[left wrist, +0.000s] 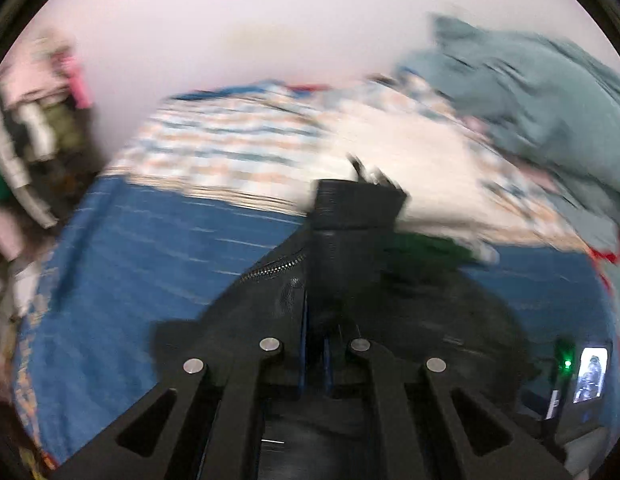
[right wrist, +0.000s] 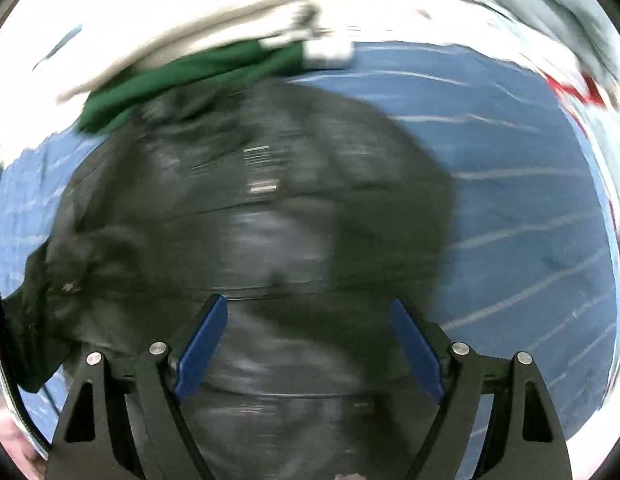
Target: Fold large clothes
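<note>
A black jacket (right wrist: 270,220) with a zipper lies on a blue striped bedsheet (right wrist: 530,200). In the left wrist view, my left gripper (left wrist: 316,344) is shut on a black ribbed part of the jacket (left wrist: 350,216), which stands up between the fingers, with the zipper (left wrist: 270,268) beside it. In the right wrist view, my right gripper (right wrist: 310,344) is open and empty, its blue pads (right wrist: 202,348) spread just above the jacket's body. Both views are motion blurred.
A green garment (right wrist: 182,80) lies past the jacket. A checked blanket (left wrist: 230,140) and a grey-green cloth (left wrist: 530,92) sit at the far side of the bed. Clutter (left wrist: 30,140) stands at the left, and a lit device (left wrist: 590,372) at the lower right.
</note>
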